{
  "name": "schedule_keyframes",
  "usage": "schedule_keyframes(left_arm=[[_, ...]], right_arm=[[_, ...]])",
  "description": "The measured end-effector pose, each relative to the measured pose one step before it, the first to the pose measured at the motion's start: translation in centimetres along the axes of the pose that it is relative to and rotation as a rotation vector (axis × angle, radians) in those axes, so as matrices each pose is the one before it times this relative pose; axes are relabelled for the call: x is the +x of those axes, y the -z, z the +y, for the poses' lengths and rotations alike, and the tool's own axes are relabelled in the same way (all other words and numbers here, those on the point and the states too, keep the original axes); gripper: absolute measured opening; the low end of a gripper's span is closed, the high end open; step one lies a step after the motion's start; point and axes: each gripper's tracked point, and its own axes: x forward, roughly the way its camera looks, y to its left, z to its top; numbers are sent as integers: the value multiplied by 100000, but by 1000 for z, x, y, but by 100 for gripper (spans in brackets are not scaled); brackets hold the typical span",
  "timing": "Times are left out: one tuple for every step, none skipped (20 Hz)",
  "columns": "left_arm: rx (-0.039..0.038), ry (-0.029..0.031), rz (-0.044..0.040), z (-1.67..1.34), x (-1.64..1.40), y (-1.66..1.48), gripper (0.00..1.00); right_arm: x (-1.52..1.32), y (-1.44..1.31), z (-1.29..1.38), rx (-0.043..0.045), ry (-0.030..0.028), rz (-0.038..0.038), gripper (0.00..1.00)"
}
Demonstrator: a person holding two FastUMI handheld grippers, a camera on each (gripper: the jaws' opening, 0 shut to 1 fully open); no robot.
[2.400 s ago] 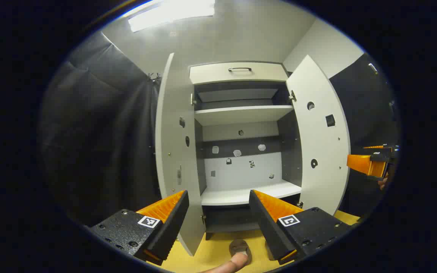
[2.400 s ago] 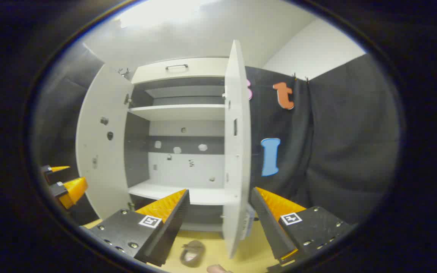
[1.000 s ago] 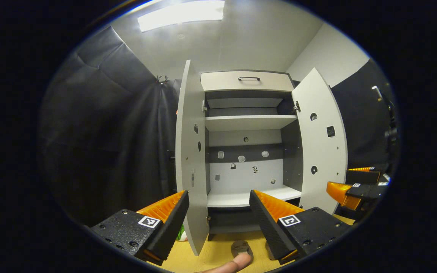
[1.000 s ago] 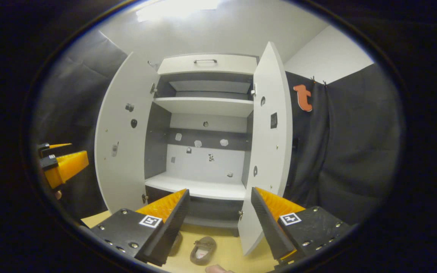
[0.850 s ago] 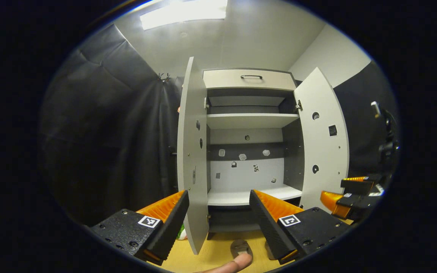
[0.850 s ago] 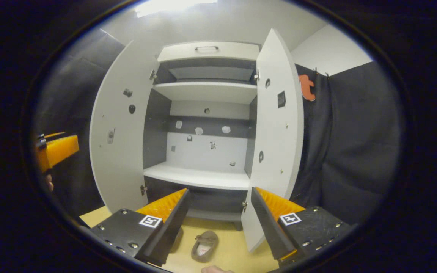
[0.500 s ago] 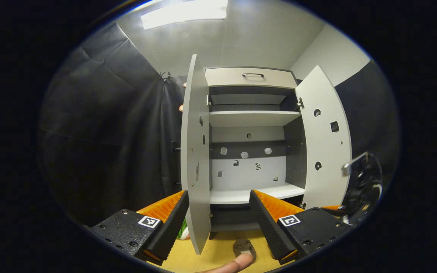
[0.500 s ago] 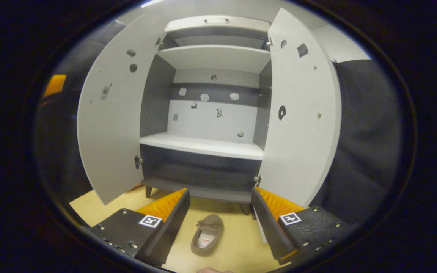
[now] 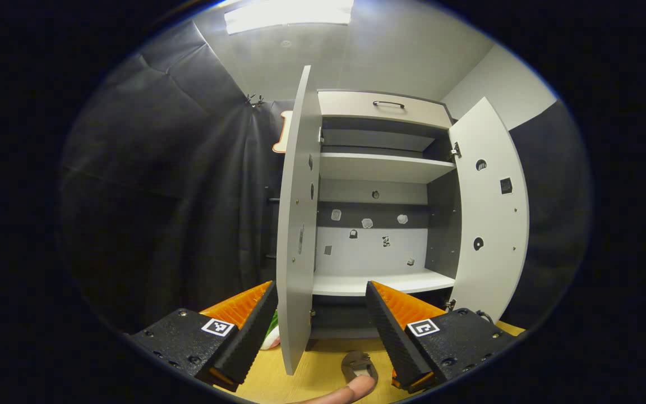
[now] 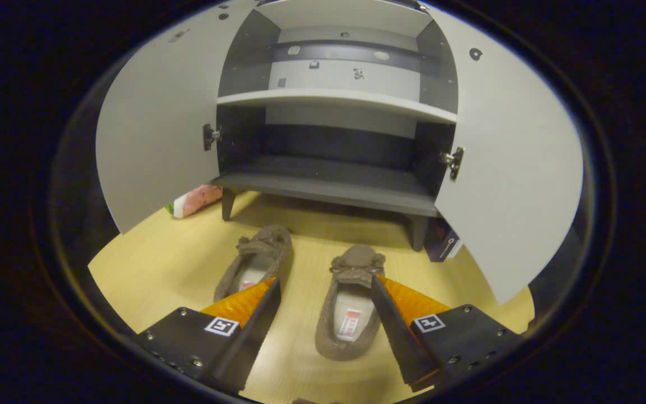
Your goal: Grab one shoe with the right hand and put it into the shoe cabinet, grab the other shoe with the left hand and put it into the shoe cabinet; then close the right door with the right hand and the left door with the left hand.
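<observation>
Right gripper view has tipped down to the floor; the right gripper (image 10: 323, 303) hangs spread over the right-hand shoe (image 10: 351, 306), nothing grasped, left shoe (image 10: 258, 255) beside it; left gripper (image 9: 323, 314) released, facing the open cabinet (image 9: 382, 168); pickup looks imminent.

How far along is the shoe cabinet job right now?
Nothing is done yet: both shoes lie on the floor before the cabinet. In hand: the open right gripper is poised over one shoe. Left: stow both shoes and shut the doors.
</observation>
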Motion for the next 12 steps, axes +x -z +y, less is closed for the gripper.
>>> schedule_keyframes(left_arm=[[702,-89,-517,40,822,81,96],[6,-50,-609,-56,791,82,96],[-540,727,-402,-289,1039,270,96],[-1274,910,784,-373,944,579,96],[-1528,1073,961,-487,1056,743,96],[-613,1574,824,-653,1107,639,96],[501,1198,512,-488,1106,642,96],[-503,211,156,-357,1052,523,97],[269,929,-585,-481,883,306,96],[482,1473,-484,-618,758,474,97],[850,1689,-219,-499,632,607,96],[-500,1683,70,-540,513,526,97]], right_arm=[[866,554,-253,1413,925,1539,96],[843,233,-414,2413,2258,696,94],[961,66,-129,2787,665,392,96],[921,571,288,3205,-1009,2193,96],[637,227,285,3612,-1091,2790,96],[1447,572,89,3720,-638,2397,91],[915,49,-251,1776,681,1662,66],[1074,-210,-314,298,860,663,65],[757,-66,-145,-74,506,808,65],[445,95,312,-403,-812,492,65],[304,-37,337,-678,-1329,413,67],[208,84,100,-1208,-396,-97,63]])
